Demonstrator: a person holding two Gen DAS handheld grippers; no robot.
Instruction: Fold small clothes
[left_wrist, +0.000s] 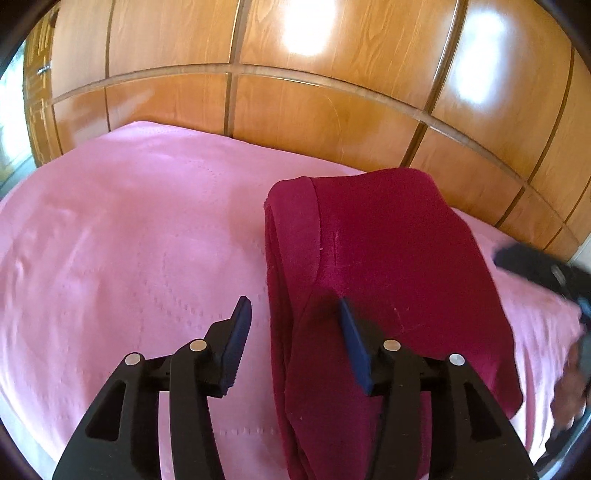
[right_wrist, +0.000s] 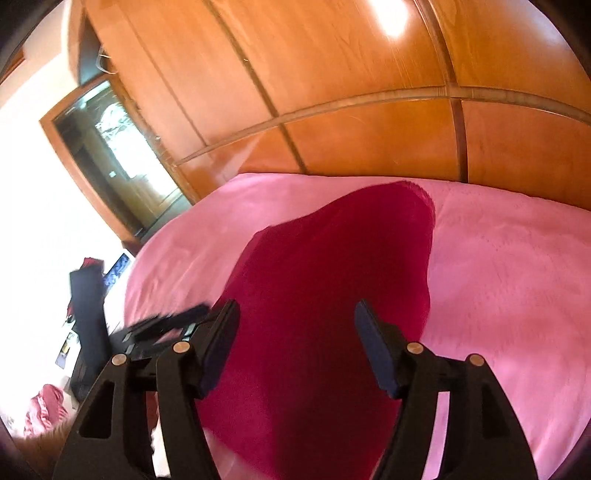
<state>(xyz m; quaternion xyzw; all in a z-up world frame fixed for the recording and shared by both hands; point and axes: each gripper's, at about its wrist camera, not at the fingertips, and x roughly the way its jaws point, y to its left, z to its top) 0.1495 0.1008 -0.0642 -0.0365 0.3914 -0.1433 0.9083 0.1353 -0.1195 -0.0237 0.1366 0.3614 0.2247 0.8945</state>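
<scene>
Left gripper (left_wrist: 293, 314) jaws parted about halfway, nothing pinched; left pad over bare sheet, right pad over the near left edge of the dark red garment (left_wrist: 388, 266), pads not pressing it; right gripper (right_wrist: 295, 317) jaws spread wider, hovering above the same garment (right_wrist: 325, 288), cloth visible in the gap but not gripped; contact with fabric cannot be told, right view is blurred; garment lies folded on the pink bedsheet (left_wrist: 129, 240), flat, long axis running away from both cameras toward the wooden wardrobe panels (left_wrist: 332, 110); folded edge with stacked layers and a seam runs along its left side in left view; far end rounded, near end under the grippers; no readable brand, label or writing on garment or grippers; right gripper shows as a dark blur at right edge of left view; left gripper (right_wrist: 166, 321) blurred at left of right view; open doorway (right_wrist: 122, 158) far left.
</scene>
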